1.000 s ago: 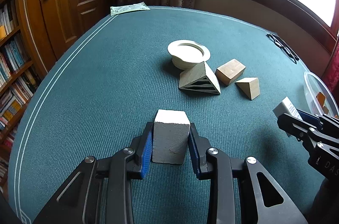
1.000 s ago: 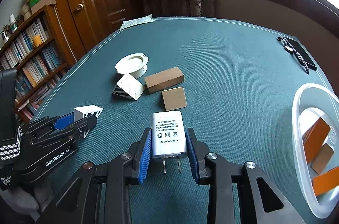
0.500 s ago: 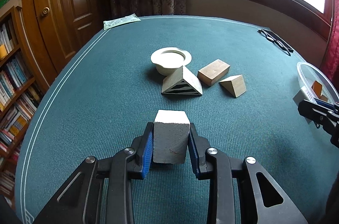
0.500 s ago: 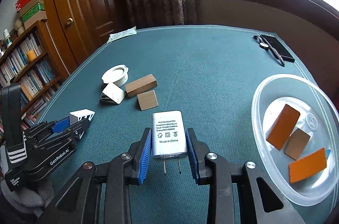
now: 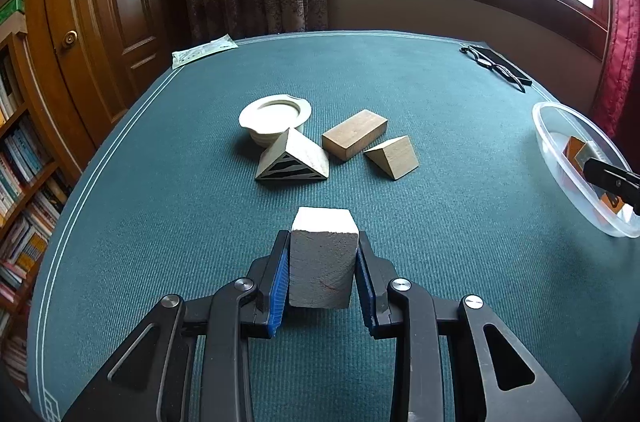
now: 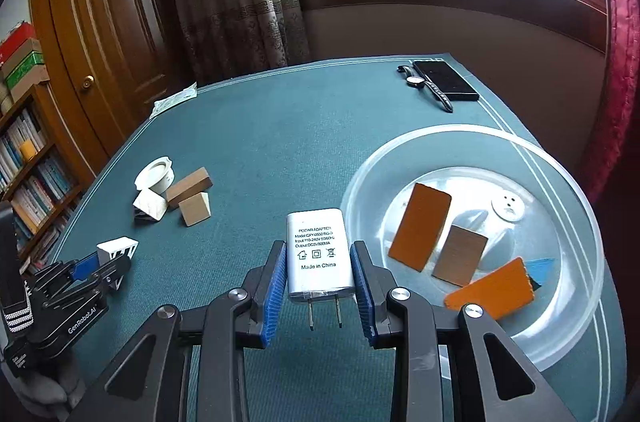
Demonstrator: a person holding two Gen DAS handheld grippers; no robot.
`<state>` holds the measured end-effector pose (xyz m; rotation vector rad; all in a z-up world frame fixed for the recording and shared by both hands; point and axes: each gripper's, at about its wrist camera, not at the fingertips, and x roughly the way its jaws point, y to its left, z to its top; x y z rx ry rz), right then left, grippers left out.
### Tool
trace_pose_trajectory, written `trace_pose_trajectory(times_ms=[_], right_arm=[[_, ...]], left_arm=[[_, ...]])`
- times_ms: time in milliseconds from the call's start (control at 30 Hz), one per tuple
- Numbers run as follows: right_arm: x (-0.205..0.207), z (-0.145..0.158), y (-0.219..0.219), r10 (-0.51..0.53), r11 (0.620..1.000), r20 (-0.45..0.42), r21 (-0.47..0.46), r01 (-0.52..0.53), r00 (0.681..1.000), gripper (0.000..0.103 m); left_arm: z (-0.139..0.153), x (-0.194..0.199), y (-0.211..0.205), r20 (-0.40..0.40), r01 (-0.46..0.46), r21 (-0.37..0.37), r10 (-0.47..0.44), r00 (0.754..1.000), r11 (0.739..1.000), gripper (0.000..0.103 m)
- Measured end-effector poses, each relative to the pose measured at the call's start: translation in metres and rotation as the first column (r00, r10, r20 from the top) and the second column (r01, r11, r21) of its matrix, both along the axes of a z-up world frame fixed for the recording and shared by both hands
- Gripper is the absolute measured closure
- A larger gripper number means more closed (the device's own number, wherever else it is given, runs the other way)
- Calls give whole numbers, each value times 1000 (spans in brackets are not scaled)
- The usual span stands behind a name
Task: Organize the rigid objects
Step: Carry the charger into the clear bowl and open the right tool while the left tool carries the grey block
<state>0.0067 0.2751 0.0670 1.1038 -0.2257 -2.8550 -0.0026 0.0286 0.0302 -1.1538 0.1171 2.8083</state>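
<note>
Grippers both angle downward over the green felt table (image 5: 440,94). Left gripper (image 5: 323,272) is clamped on a pale grey wooden block (image 5: 322,266), lifted off the felt. Right gripper (image 6: 319,280) is clamped on a white plastic power adapter (image 6: 319,254), prongs toward the camera, just beside the round clear plastic bowl (image 6: 576,322). Bowl contents: two orange flat pieces (image 6: 420,232), one tan wooden piece (image 6: 460,254), a white round disc (image 6: 508,206). A blue item is partly hidden behind the nearer orange piece.
</note>
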Motion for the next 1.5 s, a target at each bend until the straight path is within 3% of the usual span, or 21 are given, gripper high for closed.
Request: trace_pose_trajectory(times_ms=[767, 833, 900, 1133, 1500], right_arm=[[10, -4, 92, -252, 968, -18, 8, 252, 968, 68], [11, -4, 95, -269, 963, -25, 5, 269, 963, 52], [12, -3, 98, -283, 959, -32, 7, 283, 959, 49], [12, -3, 98, -290, 957, -34, 13, 290, 957, 49], [13, -1, 107, -328, 944, -41, 16, 329, 944, 48]], left_arm=[[26, 4, 60, -38, 128, -10, -129, 991, 992, 72], [29, 4, 68, -43, 147, -10, -147, 988, 989, 72], [33, 3, 76, -50, 168, -10, -168, 985, 986, 72], [48, 1, 110, -65, 262, 8, -261, 963, 965, 72], [57, -10, 168, -47, 406, 61, -403, 914, 912, 72]])
